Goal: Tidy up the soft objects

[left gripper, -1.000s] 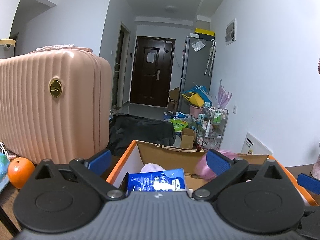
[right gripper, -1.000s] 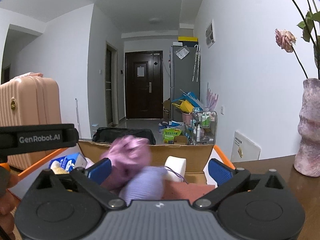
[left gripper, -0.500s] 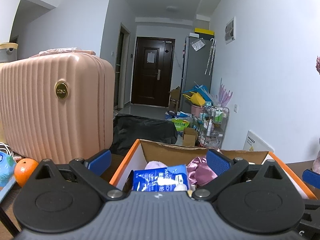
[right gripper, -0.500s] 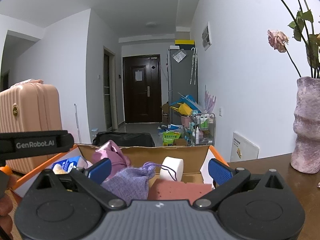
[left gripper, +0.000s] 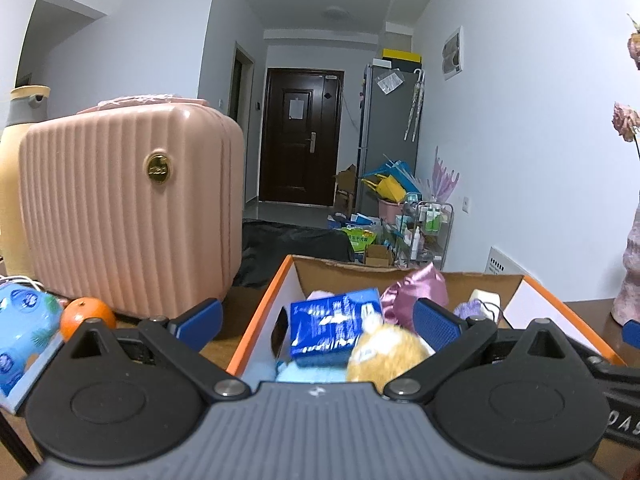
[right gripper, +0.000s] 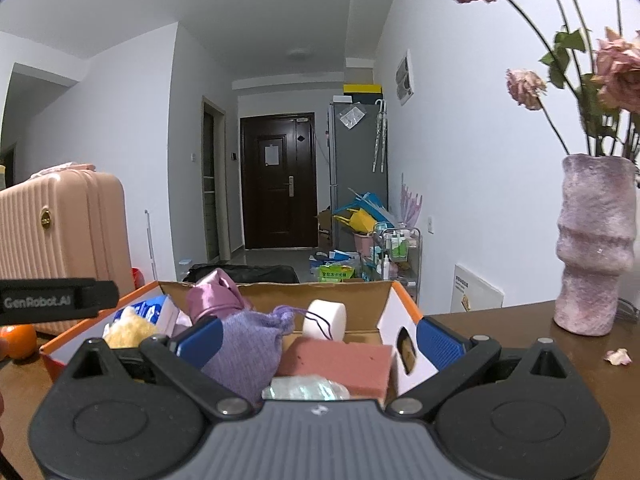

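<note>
An orange-rimmed cardboard box (left gripper: 262, 312) (right gripper: 404, 304) holds soft things: a blue tissue pack (left gripper: 334, 326), a yellow plush (left gripper: 386, 354), a pink satin pouch (left gripper: 416, 294) (right gripper: 214, 296), a purple knit bag (right gripper: 248, 346), a white sponge round (right gripper: 324, 318) and a pink sponge block (right gripper: 340, 362). My left gripper (left gripper: 318, 320) is open and empty above the box's near left part. My right gripper (right gripper: 318, 338) is open and empty above its near right part.
A pink suitcase (left gripper: 132, 208) stands left of the box, with an orange (left gripper: 86, 314) and a blue patterned item (left gripper: 22, 330) in front of it. A purple vase (right gripper: 596, 248) with dried roses stands on the brown table (right gripper: 500, 324) at the right.
The pink pouch fell from the right gripper into the box and lies still. Both grippers have drawn back and up, so more of the box contents show.
</note>
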Demonstrator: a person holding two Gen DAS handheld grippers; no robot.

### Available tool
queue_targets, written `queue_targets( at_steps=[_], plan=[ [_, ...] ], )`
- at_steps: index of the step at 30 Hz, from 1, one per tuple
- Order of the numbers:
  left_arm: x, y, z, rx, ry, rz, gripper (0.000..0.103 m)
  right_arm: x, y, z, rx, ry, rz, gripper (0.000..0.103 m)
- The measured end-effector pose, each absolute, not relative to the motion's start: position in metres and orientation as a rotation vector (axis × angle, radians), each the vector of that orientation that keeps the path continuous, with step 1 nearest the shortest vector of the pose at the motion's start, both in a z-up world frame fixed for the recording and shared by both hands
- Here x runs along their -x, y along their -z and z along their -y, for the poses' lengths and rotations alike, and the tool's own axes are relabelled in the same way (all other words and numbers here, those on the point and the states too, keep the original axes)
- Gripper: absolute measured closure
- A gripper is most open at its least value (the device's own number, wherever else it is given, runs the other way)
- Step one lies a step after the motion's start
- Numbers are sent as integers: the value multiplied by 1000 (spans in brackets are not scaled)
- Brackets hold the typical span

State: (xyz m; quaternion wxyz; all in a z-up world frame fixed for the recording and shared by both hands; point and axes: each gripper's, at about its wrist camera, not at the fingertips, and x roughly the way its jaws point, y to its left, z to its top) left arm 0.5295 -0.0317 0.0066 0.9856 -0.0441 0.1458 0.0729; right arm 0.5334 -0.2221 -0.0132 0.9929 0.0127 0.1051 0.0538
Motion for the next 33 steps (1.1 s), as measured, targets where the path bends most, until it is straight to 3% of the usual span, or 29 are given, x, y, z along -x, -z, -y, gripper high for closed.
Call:
queue_targets(
  at_steps=[33],
  plan=[
    [-338, -7, 21, 26, -92, -319, 0, -350, 14, 256, -33, -74, -252, 0]
  ],
)
